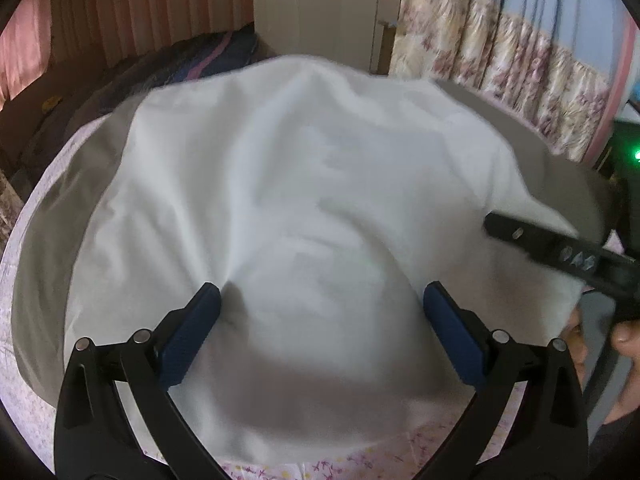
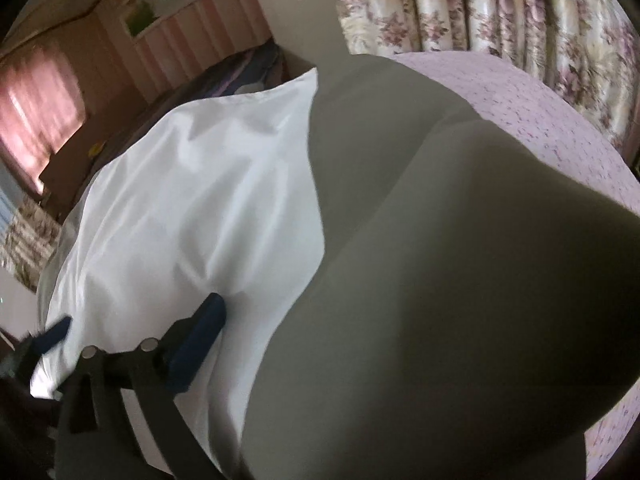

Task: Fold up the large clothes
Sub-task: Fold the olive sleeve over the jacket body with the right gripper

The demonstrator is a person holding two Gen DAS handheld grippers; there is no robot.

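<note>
The left gripper [image 1: 320,300] stands wide apart, its blue pads [image 1: 192,332] resting on the white garment [image 1: 288,184] with nothing pinched between them. That garment spreads from the pads toward twelve o'clock over a grey sheet [image 1: 36,264] on the flowered bedspread [image 1: 24,396]. At three o'clock the right gripper [image 1: 560,248] reaches in over the cloth's edge. In the right wrist view only one finger [image 2: 200,340] shows, against the garment; whether that gripper is clenched or released I cannot tell. Floral curtains [image 1: 520,60] hang beyond, at one o'clock.
</note>
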